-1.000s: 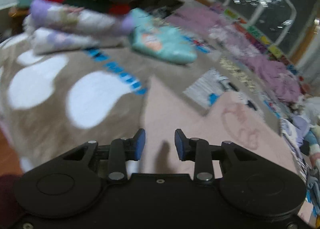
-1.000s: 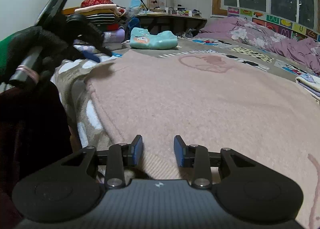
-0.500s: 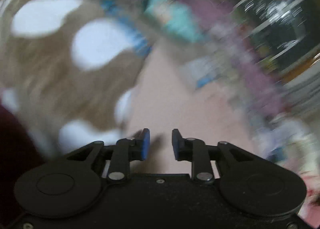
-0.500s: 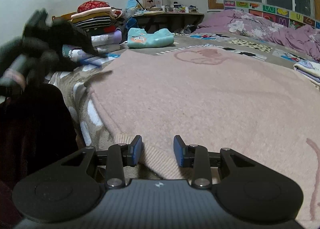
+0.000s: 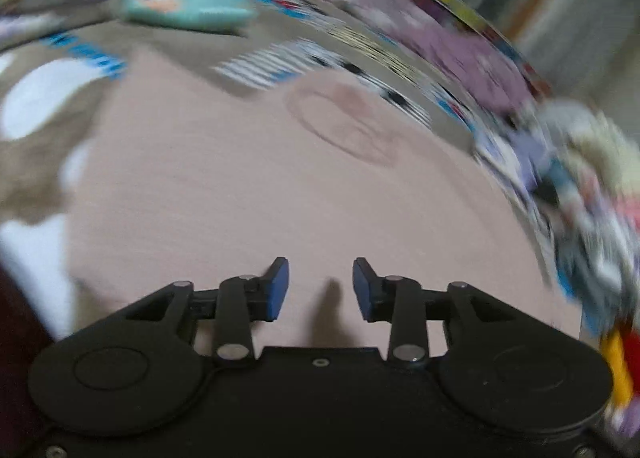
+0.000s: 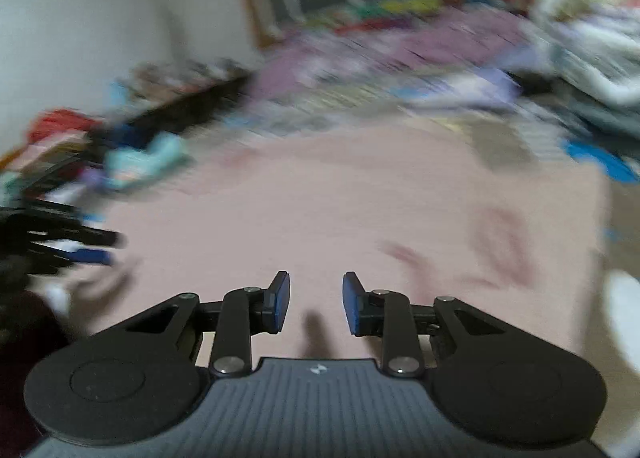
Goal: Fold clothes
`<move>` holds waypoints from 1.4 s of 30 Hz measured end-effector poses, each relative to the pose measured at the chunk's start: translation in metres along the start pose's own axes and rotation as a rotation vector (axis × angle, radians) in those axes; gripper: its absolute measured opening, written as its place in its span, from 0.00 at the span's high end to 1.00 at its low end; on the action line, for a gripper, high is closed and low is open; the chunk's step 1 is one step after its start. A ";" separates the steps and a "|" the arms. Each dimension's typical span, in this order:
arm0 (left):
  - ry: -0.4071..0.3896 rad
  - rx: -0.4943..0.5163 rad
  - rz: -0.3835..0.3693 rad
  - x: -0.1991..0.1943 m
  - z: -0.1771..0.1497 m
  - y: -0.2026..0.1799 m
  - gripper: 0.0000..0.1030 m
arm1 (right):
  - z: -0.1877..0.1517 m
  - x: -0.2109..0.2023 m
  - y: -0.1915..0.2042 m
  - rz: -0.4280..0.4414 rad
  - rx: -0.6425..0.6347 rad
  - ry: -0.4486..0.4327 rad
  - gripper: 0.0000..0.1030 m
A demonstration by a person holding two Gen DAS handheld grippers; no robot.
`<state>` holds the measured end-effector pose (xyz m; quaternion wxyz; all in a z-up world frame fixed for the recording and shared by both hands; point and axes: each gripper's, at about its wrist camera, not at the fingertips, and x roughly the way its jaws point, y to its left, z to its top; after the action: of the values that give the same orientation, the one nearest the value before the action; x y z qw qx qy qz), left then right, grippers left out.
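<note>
Looking along the left gripper (image 5: pixel 320 284): jaws apart, just opened wider, nothing between them, pink garment (image 5: pixel 248 186) spread flat beneath and ahead on the bed (image 5: pixel 36 138). Looking along the right gripper (image 6: pixel 316 300): jaws apart though just narrowed, empty, same pink garment (image 6: pixel 320 210) lying under and beyond them.

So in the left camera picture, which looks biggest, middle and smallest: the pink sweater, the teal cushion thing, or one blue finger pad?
1. pink sweater
2. teal cushion, blurry
3. blue finger pad, though it's nearest the camera
</note>
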<state>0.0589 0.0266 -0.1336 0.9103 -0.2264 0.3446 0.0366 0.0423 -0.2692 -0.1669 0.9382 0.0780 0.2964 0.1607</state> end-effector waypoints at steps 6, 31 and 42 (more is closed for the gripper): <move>-0.005 0.398 0.034 0.020 -0.040 -0.059 0.49 | -0.006 -0.025 -0.063 -0.173 0.187 -0.050 0.72; 0.112 0.889 -0.269 0.062 -0.039 -0.297 0.46 | -0.034 -0.023 -0.106 -0.036 0.492 -0.091 0.76; 0.269 1.193 -0.137 0.127 -0.116 -0.401 0.50 | -0.036 -0.023 -0.110 -0.047 0.540 -0.105 0.81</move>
<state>0.1738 -0.3940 -0.1365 0.8289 0.2975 0.4023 -0.2501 0.0310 -0.3781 -0.2106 0.9010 0.3267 0.2811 0.0499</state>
